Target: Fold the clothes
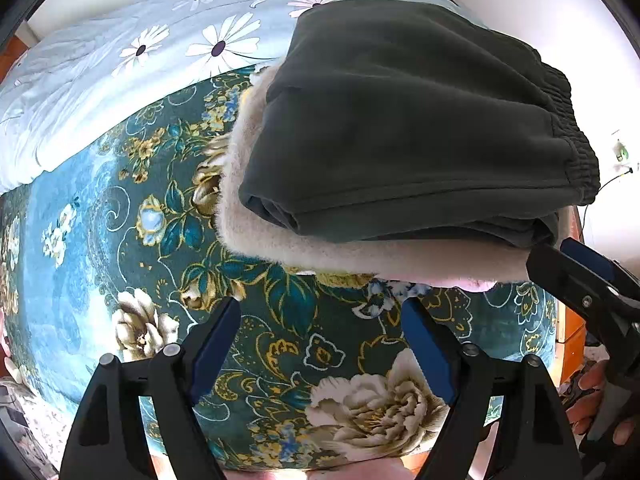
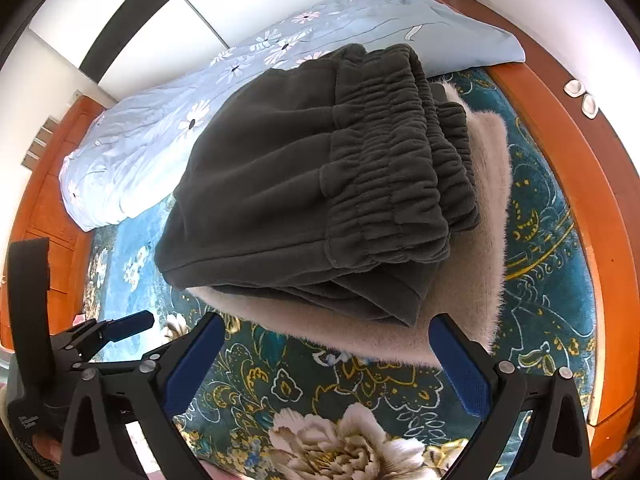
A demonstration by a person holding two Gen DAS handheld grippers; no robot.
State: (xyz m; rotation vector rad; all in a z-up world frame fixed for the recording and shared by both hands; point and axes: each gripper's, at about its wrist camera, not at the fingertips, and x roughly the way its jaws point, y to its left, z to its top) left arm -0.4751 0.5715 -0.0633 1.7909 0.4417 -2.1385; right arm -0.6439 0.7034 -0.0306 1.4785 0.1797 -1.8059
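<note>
Two folded garments made up the pile ahead of the left gripper [image 1: 320, 336] in the left wrist view: dark grey trousers [image 1: 400, 120] lay on top of a fluffy cream garment [image 1: 360, 252], whose edge stuck out beneath them on the near and left sides. The gripper's blue-padded fingers [image 1: 216, 340] stood wide apart with nothing between them, hanging over the teal floral blanket [image 1: 120, 240] just short of the pile. Beyond and to its left lay a pale blue daisy-print duvet [image 1: 120, 60]. At its far right, the right gripper [image 1: 580, 276] reached toward the pile's near right corner, with a person's hand [image 1: 600, 404] below it; whether it touched the cloth could not be told from here.

From the right wrist view, the right gripper [image 2: 332, 360] also had its jaws spread wide and empty. The dark grey trousers [image 2: 280, 184] sat directly ahead, elastic waistband [image 2: 392, 168] turned toward the right, resting on the fluffy cream garment [image 2: 480, 240]. The near edge of that garment lay just beyond the fingertips, apart from the pads. The left gripper [image 2: 120, 328] showed low to its left, over the teal floral blanket [image 2: 540, 240]. An orange wooden bed frame [image 2: 560, 120] curved round on the right.
</note>
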